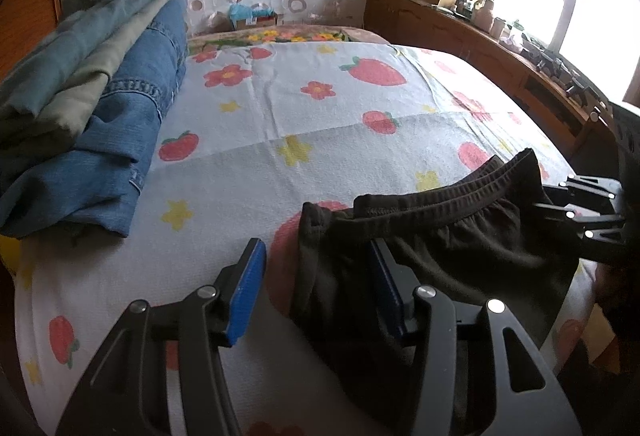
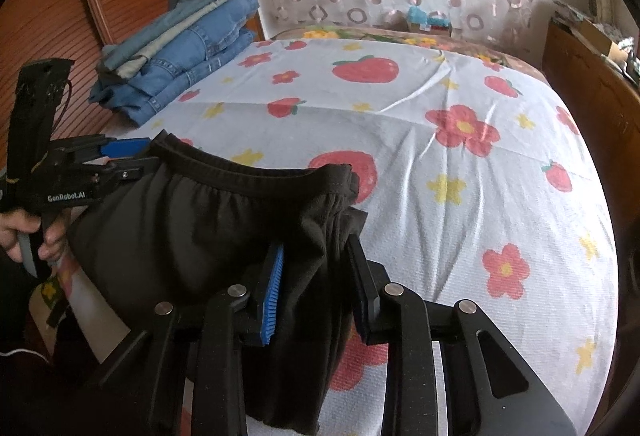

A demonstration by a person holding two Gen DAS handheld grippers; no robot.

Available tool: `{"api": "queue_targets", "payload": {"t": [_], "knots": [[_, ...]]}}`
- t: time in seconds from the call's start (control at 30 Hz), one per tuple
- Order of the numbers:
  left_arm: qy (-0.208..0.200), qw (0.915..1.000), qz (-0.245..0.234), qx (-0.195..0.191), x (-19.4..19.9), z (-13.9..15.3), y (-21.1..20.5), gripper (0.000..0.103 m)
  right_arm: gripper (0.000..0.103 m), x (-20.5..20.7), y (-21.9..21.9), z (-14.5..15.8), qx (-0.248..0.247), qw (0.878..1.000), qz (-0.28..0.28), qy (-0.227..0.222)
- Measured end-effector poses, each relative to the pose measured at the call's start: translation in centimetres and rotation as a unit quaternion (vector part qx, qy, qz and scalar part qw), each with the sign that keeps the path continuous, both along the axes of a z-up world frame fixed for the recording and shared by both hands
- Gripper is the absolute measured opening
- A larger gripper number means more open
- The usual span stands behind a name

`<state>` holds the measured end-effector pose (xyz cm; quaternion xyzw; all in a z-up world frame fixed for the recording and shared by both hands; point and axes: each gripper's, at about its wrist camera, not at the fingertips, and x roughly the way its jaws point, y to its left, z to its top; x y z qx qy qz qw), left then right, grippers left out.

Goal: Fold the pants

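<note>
The black elastic-waist fabric pants hang bunched over the bed's strawberry-and-flower printed sheet, strung between both tools. The right hand-held gripper has a fold of their waistband end between its narrowed jaws. The left hand-held gripper stands wide, cloth draped over its right finger, its left blue pad bare. Ahead to its left lies a stack of folded blue denim jeans. The pant legs are cut off below.

The only readable text was "GenRobot.AI", printed in white on the black body of the left tongs, seen in the right wrist view. A label on the small box by the far curtain was too small to read.
</note>
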<state>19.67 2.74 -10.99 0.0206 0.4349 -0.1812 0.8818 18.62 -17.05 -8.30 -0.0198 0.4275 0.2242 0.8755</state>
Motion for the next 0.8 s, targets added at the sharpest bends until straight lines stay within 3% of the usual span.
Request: {"api": "queue_targets", "payload": {"t": [0.63,0.8], "knots": [[0.005,0.9996,0.0,-0.027,0.29,-0.09,-0.33,0.048,0.028,-0.04,-0.15,0.02,0.014,1.0,-0.002,0.001],[0.012,0.9991,-0.011,-0.039,-0.06,-0.04,-0.56,0.031,0.028,-0.07,-0.13,0.0,0.012,1.0,-0.001,0.0]]}}
